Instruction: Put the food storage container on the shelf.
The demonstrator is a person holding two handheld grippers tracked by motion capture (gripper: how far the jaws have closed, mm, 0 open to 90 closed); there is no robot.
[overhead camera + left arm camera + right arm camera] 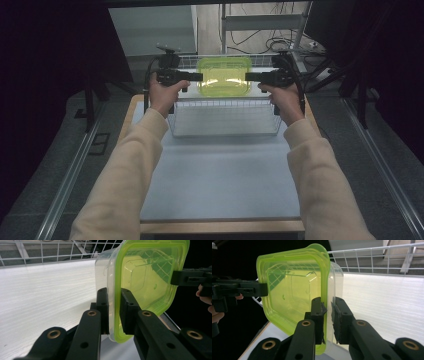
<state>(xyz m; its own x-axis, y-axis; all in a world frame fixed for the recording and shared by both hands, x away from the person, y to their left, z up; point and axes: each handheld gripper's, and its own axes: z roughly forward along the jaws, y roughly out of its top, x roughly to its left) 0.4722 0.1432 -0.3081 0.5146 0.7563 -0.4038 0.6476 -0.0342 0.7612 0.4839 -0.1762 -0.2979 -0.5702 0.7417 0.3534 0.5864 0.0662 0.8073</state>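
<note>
A clear plastic container with a lime-green lid (224,76) hangs in the air above a white wire basket (225,120) at the far end of the table. My left gripper (199,77) is shut on its left rim and my right gripper (249,77) is shut on its right rim. In the left gripper view the container (147,277) stands on edge with the lid facing right, and the gripper (114,312) pinches the lid edge. In the right gripper view the same container (294,290) is clamped by the gripper (327,320) at the lid rim.
The basket sits on a pale grey mat (220,175) over a wooden table edge (220,227). Metal rails (65,185) run along both sides of the table. Cables and a frame (270,30) lie on the floor behind the basket.
</note>
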